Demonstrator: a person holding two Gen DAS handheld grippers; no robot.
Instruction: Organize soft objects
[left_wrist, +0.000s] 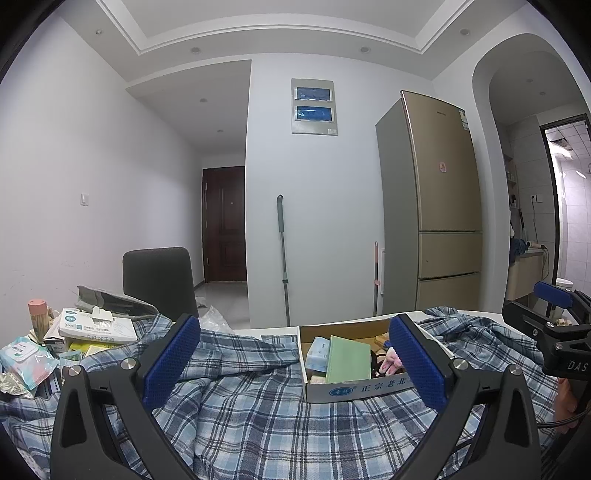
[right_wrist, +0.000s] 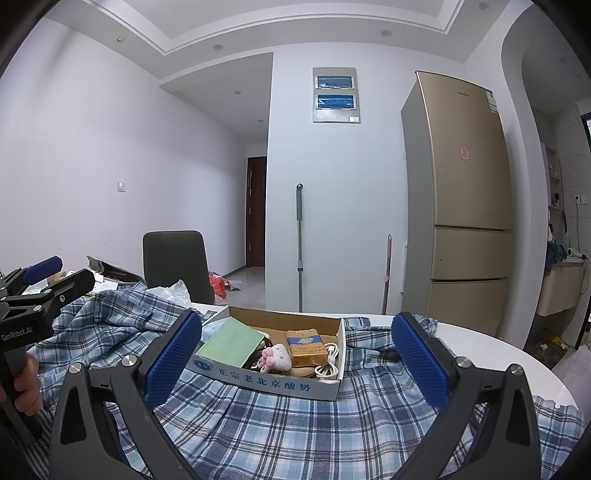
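Two grippers spread wide, nothing sorted yet.
Left gripper (left_wrist: 295, 350) and right gripper (right_wrist: 295, 350) hover empty over the rumpled plaid shirt (right_wrist: 295, 424); at twelve o'clock, the cardboard box (right_wrist: 266, 380) holding a plush toy (right_wrist: 275, 357) sits on it.

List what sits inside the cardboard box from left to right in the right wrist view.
Green notebook → pink-and-white plush toy → gold cigarette pack → white cable.
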